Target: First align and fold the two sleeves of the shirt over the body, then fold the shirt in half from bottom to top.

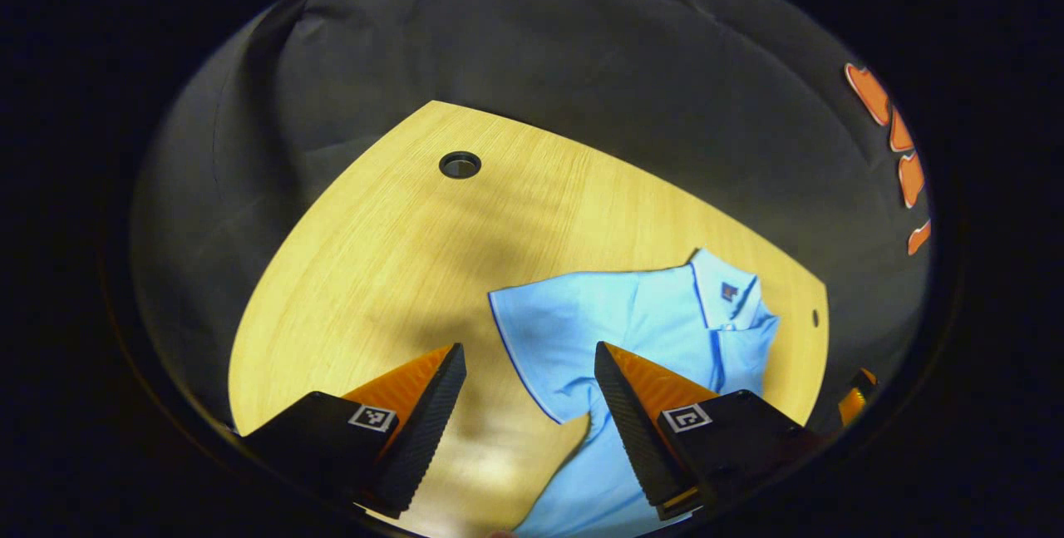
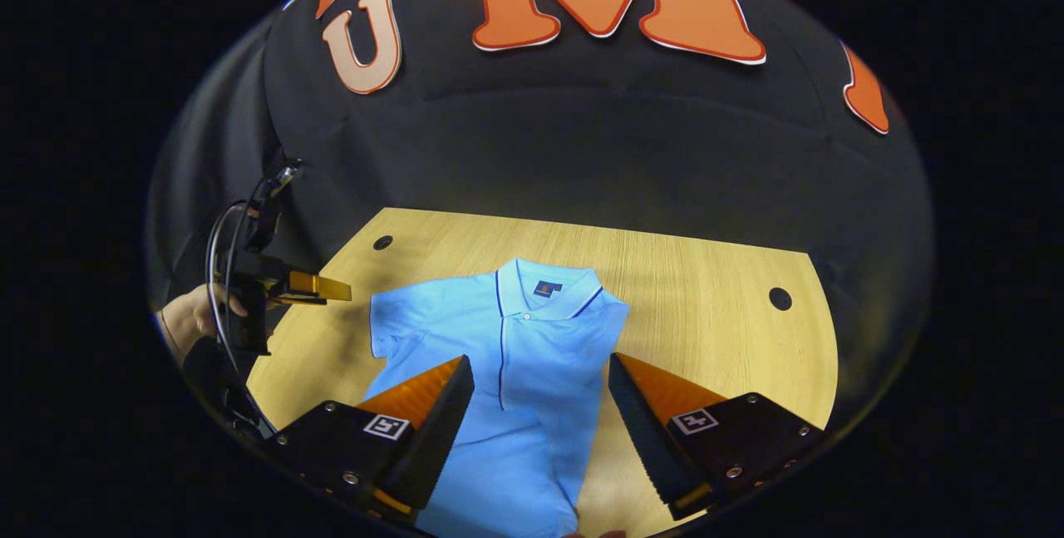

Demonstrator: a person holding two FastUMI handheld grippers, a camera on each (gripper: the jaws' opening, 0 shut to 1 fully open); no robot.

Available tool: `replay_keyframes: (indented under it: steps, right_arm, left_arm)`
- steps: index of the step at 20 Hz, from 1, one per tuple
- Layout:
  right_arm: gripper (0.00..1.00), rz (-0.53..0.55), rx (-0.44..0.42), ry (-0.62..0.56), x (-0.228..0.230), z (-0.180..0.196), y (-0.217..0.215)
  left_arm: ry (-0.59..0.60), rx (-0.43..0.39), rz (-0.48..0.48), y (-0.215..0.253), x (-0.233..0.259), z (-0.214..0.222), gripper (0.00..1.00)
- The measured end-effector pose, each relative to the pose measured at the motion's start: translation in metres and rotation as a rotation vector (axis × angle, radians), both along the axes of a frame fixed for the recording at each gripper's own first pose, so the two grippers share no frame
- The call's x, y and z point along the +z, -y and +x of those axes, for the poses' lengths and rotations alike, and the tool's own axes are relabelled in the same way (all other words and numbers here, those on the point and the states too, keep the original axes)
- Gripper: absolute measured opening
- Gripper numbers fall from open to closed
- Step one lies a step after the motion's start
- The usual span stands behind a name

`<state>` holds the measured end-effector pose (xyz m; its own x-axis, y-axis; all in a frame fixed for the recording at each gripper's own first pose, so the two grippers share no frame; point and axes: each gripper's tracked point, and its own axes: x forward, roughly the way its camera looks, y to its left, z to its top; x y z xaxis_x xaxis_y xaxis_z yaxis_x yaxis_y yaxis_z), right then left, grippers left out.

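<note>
A light blue polo shirt (image 2: 532, 338) lies flat on the wooden table (image 2: 706, 288), collar (image 2: 544, 287) toward the booth wall. One sleeve (image 2: 399, 318) is spread out to the side; the opposite side ends in a straight edge, its sleeve apparently folded over the body. My right gripper (image 2: 540, 362) hovers open above the shirt's chest. My left gripper (image 1: 528, 352) is open above the spread sleeve (image 1: 540, 330) of the shirt (image 1: 657, 313). In the right gripper view, the left gripper (image 2: 299, 285) is held by a hand (image 2: 191, 313) beside that sleeve.
The table (image 1: 374, 255) has round cable holes (image 1: 460, 164) (image 2: 780, 298) (image 2: 382, 242) near its far edge. Black cloth (image 2: 582, 147) closes off the booth behind the table. Bare wood lies on both sides of the shirt.
</note>
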<state>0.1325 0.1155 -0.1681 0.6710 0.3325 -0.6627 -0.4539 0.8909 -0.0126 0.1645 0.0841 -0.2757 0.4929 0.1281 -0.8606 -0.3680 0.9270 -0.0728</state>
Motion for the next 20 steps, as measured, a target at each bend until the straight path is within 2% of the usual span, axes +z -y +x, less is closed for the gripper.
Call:
replay_keyframes:
  steps: [6,14,18,20]
  right_arm:
    - [0.98,0.026,-0.014,-0.028,0.004,-0.013,0.029]
    - [0.98,0.022,-0.066,-0.062,-0.004,-0.012,0.061]
    - [0.99,0.025,-0.076,-0.074,-0.008,-0.012,0.065]
    - [0.99,0.029,-0.078,-0.081,-0.009,-0.014,0.065]
  left_arm:
    - [-0.162,0.052,-0.008,-0.010,-0.047,-0.005,1.00]
    - [-0.243,0.092,-0.019,-0.004,-0.077,-0.007,1.00]
    - [-0.265,0.094,0.021,-0.009,-0.080,-0.006,0.99]
    - [-0.280,0.097,0.044,-0.009,-0.081,-0.005,0.95]
